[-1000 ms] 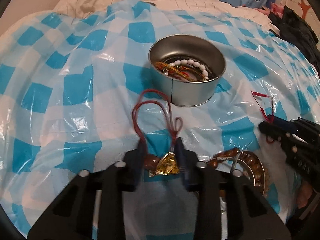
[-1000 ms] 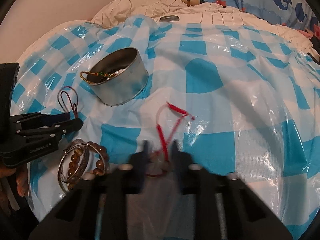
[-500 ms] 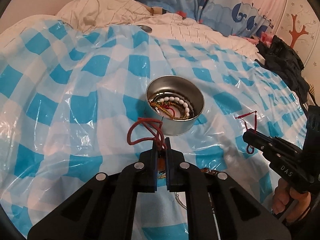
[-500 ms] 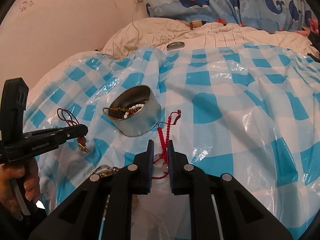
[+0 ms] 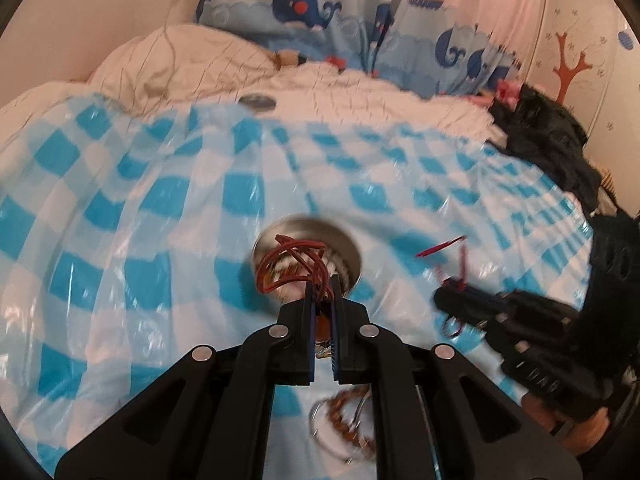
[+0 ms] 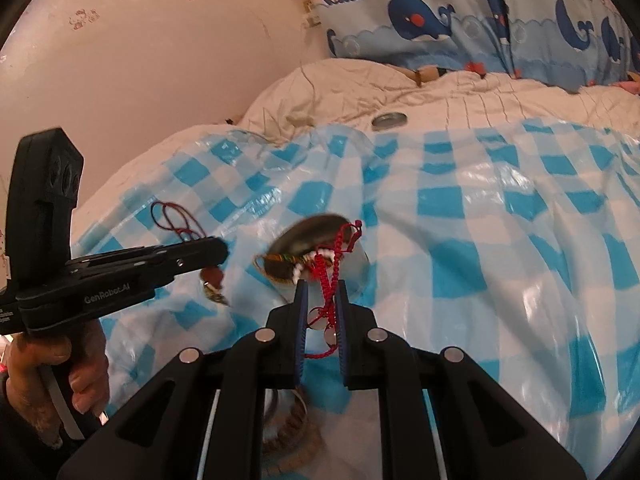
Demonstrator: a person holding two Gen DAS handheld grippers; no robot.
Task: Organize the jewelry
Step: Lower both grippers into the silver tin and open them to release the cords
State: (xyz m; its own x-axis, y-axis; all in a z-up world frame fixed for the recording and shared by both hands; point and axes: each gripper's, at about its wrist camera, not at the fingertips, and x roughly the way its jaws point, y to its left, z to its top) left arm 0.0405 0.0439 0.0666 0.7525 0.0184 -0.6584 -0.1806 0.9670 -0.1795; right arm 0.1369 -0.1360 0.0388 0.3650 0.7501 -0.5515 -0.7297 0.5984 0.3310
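A round metal tin with beads inside sits on a blue-checked plastic sheet; it also shows in the right wrist view. My left gripper is shut on a dark red cord necklace with a gold pendant, held in the air before the tin. In the right wrist view the left gripper holds it left of the tin, the pendant dangling. My right gripper is shut on a bright red braided cord, lifted near the tin. The right gripper also shows in the left wrist view.
A brown bead bracelet and a metal bangle lie on the sheet below the grippers. A metal lid rests on the white duvet behind. Whale-print pillows and dark clothing lie at the back.
Both grippers have risen higher off the sheet with their cords, and the tin looks smaller and lower in both views. The left gripper's pendant now hangs in the air.
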